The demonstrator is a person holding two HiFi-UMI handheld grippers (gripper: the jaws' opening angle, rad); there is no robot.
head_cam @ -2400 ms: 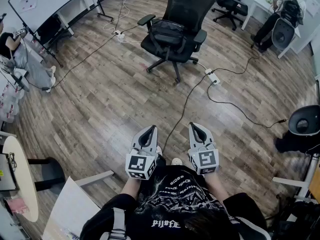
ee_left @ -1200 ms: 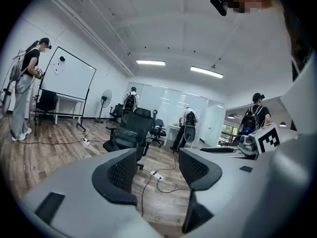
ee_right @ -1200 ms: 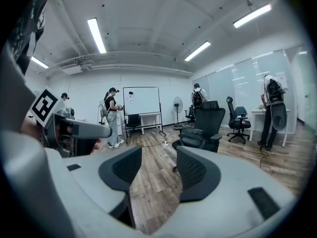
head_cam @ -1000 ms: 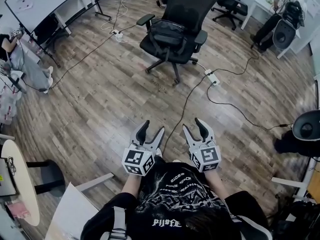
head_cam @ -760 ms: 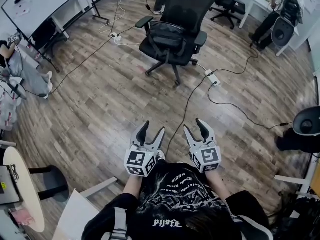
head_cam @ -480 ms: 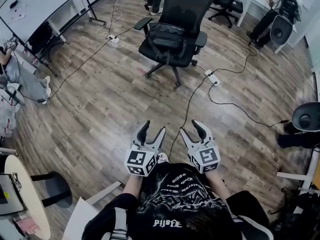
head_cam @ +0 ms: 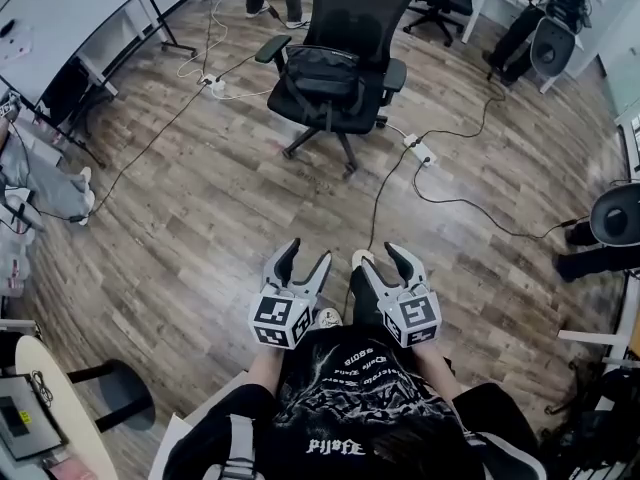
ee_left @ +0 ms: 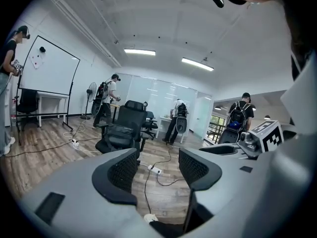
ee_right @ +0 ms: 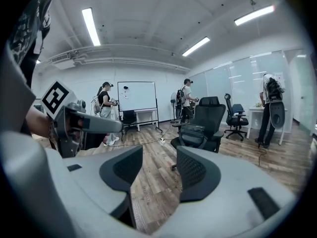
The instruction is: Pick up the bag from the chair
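Observation:
A black bag (head_cam: 322,68) lies on the seat of a black mesh office chair (head_cam: 352,13) standing far ahead on the wood floor. Both grippers are held close to my body, well short of the chair. My left gripper (head_cam: 307,255) is open and empty. My right gripper (head_cam: 381,258) is also open; its jaws have just been closing slightly, with nothing between them. In the left gripper view the bag (ee_left: 118,131) shows beyond the left gripper (ee_left: 157,168). The right gripper view has the bag (ee_right: 194,130) past the right gripper (ee_right: 159,170).
A cable with a power strip (head_cam: 418,151) runs across the floor between me and the chair. A second strip (head_cam: 211,83) lies at the left by a whiteboard stand (head_cam: 150,18). A fan (head_cam: 615,218) stands right, a round table (head_cam: 45,408) lower left. People stand at the far end.
Both grippers stood shut at first and have opened. I have walked toward the chair, which now sits nearer in the head view. The grippers kept their place before my body.

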